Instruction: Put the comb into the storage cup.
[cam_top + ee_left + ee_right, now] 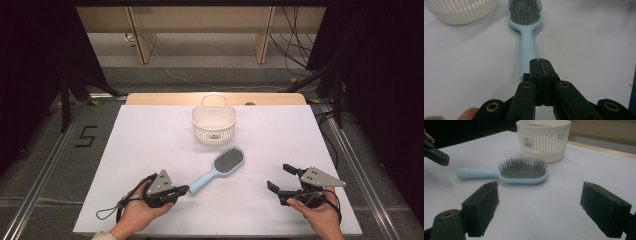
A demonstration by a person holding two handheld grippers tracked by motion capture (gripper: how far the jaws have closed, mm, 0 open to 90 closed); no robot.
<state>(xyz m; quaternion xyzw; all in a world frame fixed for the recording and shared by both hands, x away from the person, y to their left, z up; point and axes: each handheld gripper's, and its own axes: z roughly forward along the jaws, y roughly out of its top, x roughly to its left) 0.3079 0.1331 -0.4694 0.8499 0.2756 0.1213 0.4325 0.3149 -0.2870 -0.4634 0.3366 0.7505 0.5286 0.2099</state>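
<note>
A light blue hairbrush (222, 167) with grey bristles lies bristles-up on the white table, its handle pointing to the near left. My left gripper (182, 190) is shut with nothing between its jaws, its tip just short of the handle's end. In the left gripper view the closed jaws (540, 61) line up with the hairbrush (526, 37) handle and cover its near end. My right gripper (280, 177) rests open at the near right, well apart from the brush. In the right gripper view its wide jaws (540, 195) frame the hairbrush (521, 173), and the left gripper (439, 157) shows at the far left.
A white slatted basket (214, 125) with a handle stands at the back middle of the table, just beyond the brush head; it also appears as the basket (461, 12) and the basket (544, 142). The white table sheet (150, 150) ends at a wooden strip (150, 98). Dark stands and cables flank the table.
</note>
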